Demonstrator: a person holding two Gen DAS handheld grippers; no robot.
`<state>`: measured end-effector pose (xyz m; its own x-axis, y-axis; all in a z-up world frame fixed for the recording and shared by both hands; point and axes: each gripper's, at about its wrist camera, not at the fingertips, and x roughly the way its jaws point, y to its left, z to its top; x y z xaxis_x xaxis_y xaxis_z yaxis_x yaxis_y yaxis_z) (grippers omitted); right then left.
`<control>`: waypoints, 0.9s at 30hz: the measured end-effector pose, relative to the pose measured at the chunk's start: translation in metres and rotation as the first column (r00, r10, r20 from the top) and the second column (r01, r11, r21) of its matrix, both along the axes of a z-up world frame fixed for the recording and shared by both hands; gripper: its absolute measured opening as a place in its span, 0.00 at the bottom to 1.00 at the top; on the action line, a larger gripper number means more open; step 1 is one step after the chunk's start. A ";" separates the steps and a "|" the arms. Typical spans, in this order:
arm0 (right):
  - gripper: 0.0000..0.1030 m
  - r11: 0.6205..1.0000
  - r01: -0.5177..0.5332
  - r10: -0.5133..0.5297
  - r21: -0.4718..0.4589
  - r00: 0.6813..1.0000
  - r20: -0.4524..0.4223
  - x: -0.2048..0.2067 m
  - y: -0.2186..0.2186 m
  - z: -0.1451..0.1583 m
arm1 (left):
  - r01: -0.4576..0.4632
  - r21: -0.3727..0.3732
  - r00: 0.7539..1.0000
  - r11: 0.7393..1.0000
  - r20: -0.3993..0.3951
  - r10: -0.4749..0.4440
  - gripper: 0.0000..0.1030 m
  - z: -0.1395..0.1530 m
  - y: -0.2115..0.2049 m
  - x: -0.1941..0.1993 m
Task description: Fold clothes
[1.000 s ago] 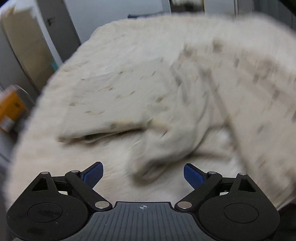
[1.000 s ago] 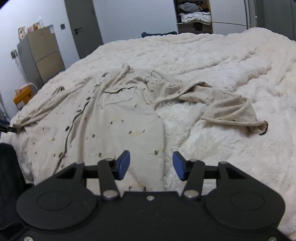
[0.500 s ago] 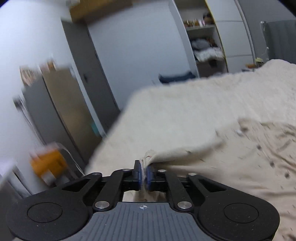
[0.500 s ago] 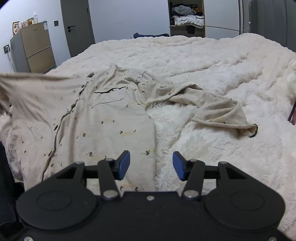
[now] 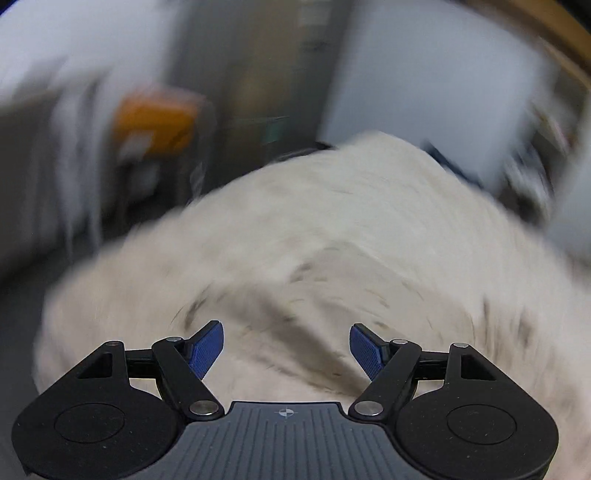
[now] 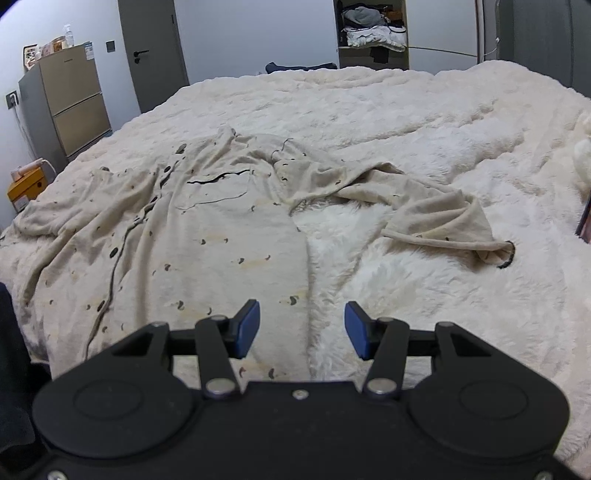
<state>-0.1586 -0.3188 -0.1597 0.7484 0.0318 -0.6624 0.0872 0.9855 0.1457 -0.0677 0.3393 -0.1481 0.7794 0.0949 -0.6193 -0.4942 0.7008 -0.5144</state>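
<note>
A beige long-sleeved garment (image 6: 221, 236) with small dark marks lies spread on a fluffy white bed cover (image 6: 424, 122). Its right sleeve (image 6: 436, 218) trails off to the right, crumpled, with the cuff open. My right gripper (image 6: 302, 330) hovers open over the garment's lower right hem, with nothing between its blue pads. The left wrist view is blurred by motion. There my left gripper (image 5: 286, 350) is open above a rumpled part of the garment (image 5: 332, 291) near the bed's left corner, holding nothing.
A grey cabinet (image 6: 66, 107) and a door (image 6: 153, 51) stand beyond the bed's left side. An orange box (image 6: 26, 188) sits on the floor by the cabinet. An open wardrobe shelf (image 6: 371, 33) with piled clothes is at the back.
My left gripper had the left sleeve lifted half a second ago; it has let go and now stands open. The sleeve lies flat on the bed. The right gripper has barely moved.
</note>
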 end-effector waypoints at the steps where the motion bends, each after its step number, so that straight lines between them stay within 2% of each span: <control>1: 0.48 1.000 -0.003 0.003 0.003 1.000 -0.003 0.002 0.000 0.000 | -0.033 -0.082 0.999 0.996 0.012 0.034 0.69 -0.011 0.014 -0.003; 2: 0.48 1.000 -0.002 0.002 0.004 1.000 -0.007 0.003 0.000 0.000 | -0.035 -0.188 0.998 0.981 0.046 0.045 0.69 -0.027 0.029 -0.005; 3: 0.48 1.000 0.001 -0.001 0.002 1.000 -0.010 0.004 0.000 -0.001 | -0.030 -0.296 0.995 0.955 0.082 0.057 0.69 -0.044 0.045 -0.007; 5: 0.48 1.000 0.007 -0.007 -0.003 1.000 -0.018 0.005 0.001 -0.001 | -0.027 -0.482 0.988 0.876 0.121 0.097 0.71 -0.078 0.068 -0.007; 7: 0.48 1.000 0.014 -0.015 -0.020 1.000 -0.024 0.005 0.003 -0.001 | -0.022 -0.533 0.989 0.846 0.113 0.097 0.72 -0.099 0.071 0.001; 9: 0.48 0.999 0.022 -0.023 -0.039 0.999 -0.030 0.006 0.007 -0.001 | -0.039 -0.555 0.988 0.831 0.103 0.116 0.70 -0.114 0.070 0.009; 11: 0.48 0.998 0.029 -0.031 -0.057 0.999 -0.035 0.006 0.010 -0.001 | -0.056 -0.592 0.973 0.804 0.148 0.176 0.70 -0.127 0.068 0.017; 12: 0.48 0.997 0.030 -0.033 -0.069 0.999 -0.042 0.008 0.012 -0.002 | -0.053 -0.603 0.964 0.796 0.176 0.197 0.63 -0.131 0.068 0.021; 14: 0.48 0.995 0.029 -0.034 -0.093 0.998 -0.057 0.011 0.016 -0.003 | -0.062 -0.577 0.951 0.815 0.215 0.224 0.57 -0.132 0.066 0.039; 15: 0.48 0.994 0.028 -0.035 -0.105 0.997 -0.064 0.013 0.018 -0.003 | -0.056 -0.568 0.953 0.821 0.216 0.214 0.43 -0.132 0.065 0.046; 16: 0.48 0.993 0.027 -0.036 -0.116 0.997 -0.071 0.015 0.020 -0.003 | -0.050 -0.556 0.959 0.830 0.205 0.195 0.24 -0.132 0.063 0.058; 17: 0.48 0.991 0.027 -0.037 -0.128 0.996 -0.079 0.016 0.023 -0.004 | -0.044 -0.543 0.966 0.839 0.193 0.175 0.17 -0.131 0.062 0.072; 18: 0.48 0.990 0.026 -0.038 -0.140 0.996 -0.086 0.018 0.025 -0.004 | -0.037 -0.535 0.968 0.844 0.189 0.163 0.00 -0.129 0.061 0.078; 20: 0.48 0.986 0.024 -0.040 -0.164 0.994 -0.101 0.021 0.029 -0.005 | -0.020 -0.460 0.966 0.888 0.220 0.136 0.00 -0.106 0.059 0.094; 22: 0.48 0.982 0.012 -0.035 -0.189 0.993 -0.116 0.026 0.030 -0.005 | 0.012 -0.414 0.947 0.910 0.296 0.122 0.00 -0.076 0.059 0.104; 23: 0.48 0.981 0.008 -0.032 -0.195 0.992 -0.121 0.029 0.031 -0.006 | 0.067 -0.364 0.920 0.929 0.382 0.083 0.00 -0.043 0.061 0.113; 25: 0.48 0.979 0.006 -0.033 -0.204 0.991 -0.127 0.035 0.032 -0.006 | 0.125 -0.260 0.869 0.958 0.494 0.020 0.00 0.008 0.062 0.122; 27: 0.48 0.976 0.000 -0.031 -0.219 0.990 -0.138 0.040 0.033 -0.007 | 0.163 -0.177 0.816 0.971 0.578 -0.032 0.00 0.047 0.063 0.129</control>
